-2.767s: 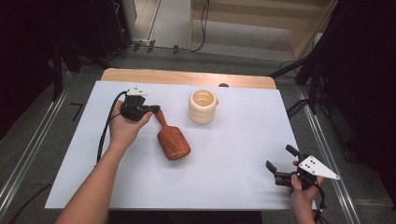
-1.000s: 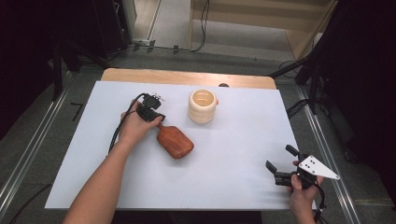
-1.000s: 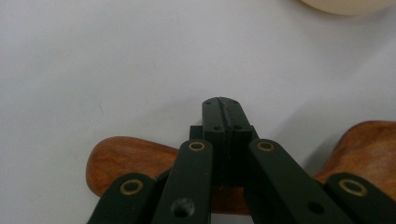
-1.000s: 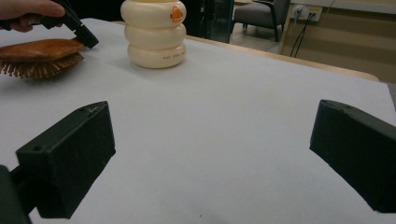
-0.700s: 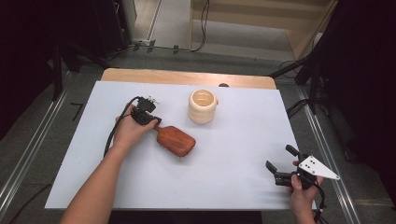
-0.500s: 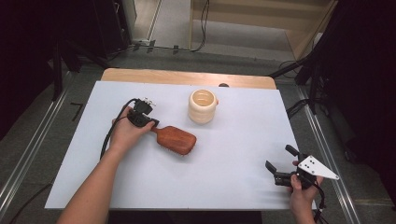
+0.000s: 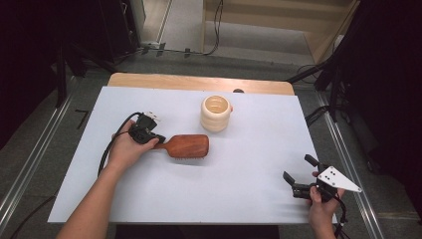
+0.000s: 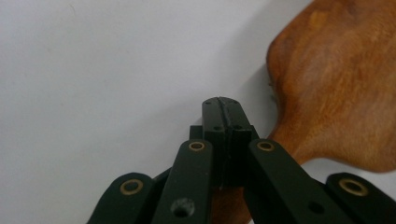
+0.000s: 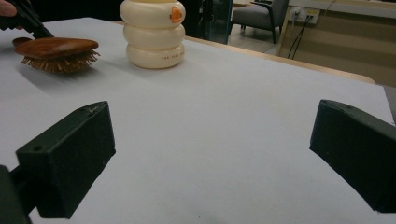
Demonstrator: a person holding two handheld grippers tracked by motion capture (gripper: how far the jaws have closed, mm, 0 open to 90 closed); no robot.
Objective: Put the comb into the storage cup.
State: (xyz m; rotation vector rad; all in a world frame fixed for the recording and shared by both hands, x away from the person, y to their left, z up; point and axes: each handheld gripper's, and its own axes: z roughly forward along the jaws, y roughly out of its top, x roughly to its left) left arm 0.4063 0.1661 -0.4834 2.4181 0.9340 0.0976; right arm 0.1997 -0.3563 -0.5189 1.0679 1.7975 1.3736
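The clenched left tongs (image 7: 155, 141) press against the wooden hairbrush's (image 7: 186, 146) handle; the released right tongs (image 7: 297, 174) sit well apart.

You get an evenly lit white table (image 7: 249, 189) from overhead, bright against a dim, nearly black surround at both sides of the high view. Shadows are soft and short: a faint one sits under the hairbrush (image 7: 186, 146) and beside the cream cup (image 7: 216, 113). In the left gripper view the brush's wood looks soft and grainy up close. In the right gripper view your tool's near jaws blur, while the cup (image 9: 153, 32) stays sharp.
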